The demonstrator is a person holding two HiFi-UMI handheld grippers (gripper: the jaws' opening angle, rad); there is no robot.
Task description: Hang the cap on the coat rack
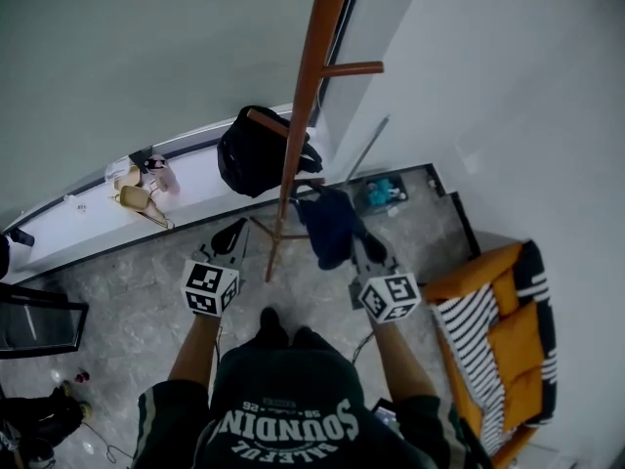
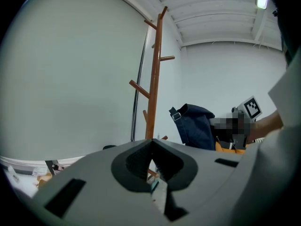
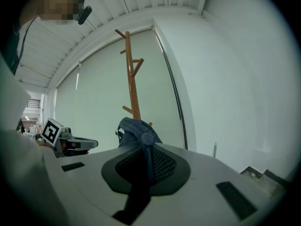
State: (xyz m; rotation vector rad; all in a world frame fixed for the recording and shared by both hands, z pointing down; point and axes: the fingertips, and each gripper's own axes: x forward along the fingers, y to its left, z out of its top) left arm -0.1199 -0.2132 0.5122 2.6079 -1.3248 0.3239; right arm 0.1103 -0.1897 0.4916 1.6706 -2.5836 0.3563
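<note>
The wooden coat rack (image 1: 296, 115) rises in front of me, its pegs sticking out at several heights. A dark blue cap (image 1: 328, 225) hangs just right of the pole, low down, with my right gripper (image 1: 361, 240) shut on its fabric. In the right gripper view the cap (image 3: 137, 129) bulges above the closed jaws, with the rack (image 3: 132, 79) beyond it. My left gripper (image 1: 236, 228) sits left of the pole, shut and holding nothing. In the left gripper view the rack (image 2: 154, 79) stands ahead and the cap (image 2: 195, 126) hangs to its right.
A black bag (image 1: 256, 151) hangs from a low peg of the rack. A white window ledge (image 1: 68, 223) behind carries shoes (image 1: 140, 195). An orange armchair (image 1: 508, 340) with a striped cushion stands at the right. A white wall closes the right side.
</note>
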